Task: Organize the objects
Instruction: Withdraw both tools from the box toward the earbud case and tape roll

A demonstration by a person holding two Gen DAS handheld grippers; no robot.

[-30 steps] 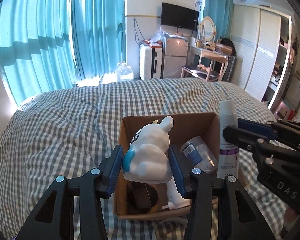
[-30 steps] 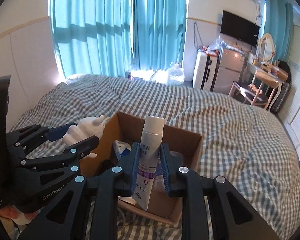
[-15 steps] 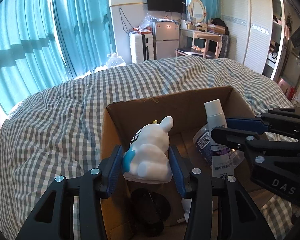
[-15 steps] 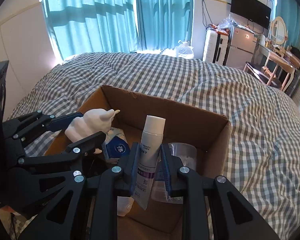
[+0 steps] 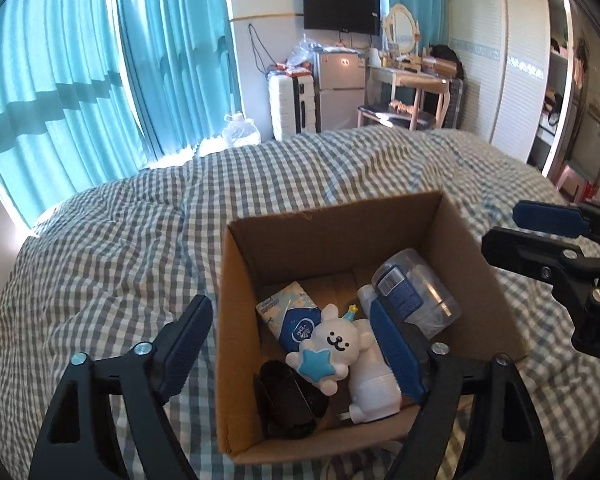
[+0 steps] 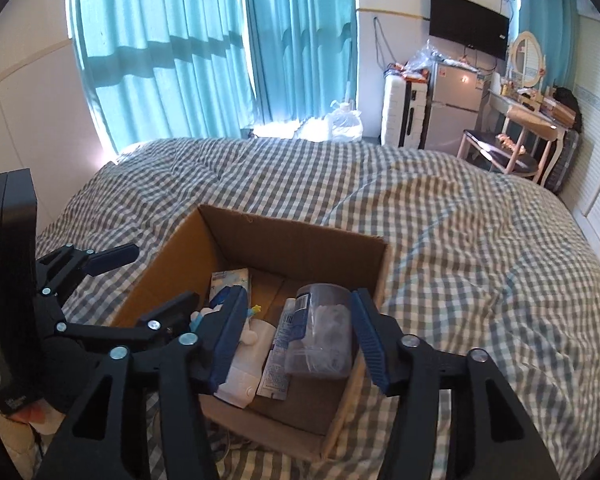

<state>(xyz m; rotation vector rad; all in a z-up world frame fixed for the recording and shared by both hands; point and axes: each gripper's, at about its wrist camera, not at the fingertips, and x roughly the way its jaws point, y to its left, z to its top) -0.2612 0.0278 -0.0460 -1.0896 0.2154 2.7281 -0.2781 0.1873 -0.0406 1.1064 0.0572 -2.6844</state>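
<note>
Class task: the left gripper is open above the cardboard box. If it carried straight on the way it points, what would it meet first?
Probably the white bunny toy lying in the cardboard box: it sits between the left gripper fingers. Depth is uncertain.

cardboard box (image 5: 340, 240) open-topped; far half of floor bare, near half crowded by rabbit toy (image 5: 336, 346), clear jar (image 5: 416, 292).

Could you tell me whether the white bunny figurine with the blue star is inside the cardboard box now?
Inside. The white bunny figurine lies among other items on the cardboard box floor, and the left gripper is open.
</note>
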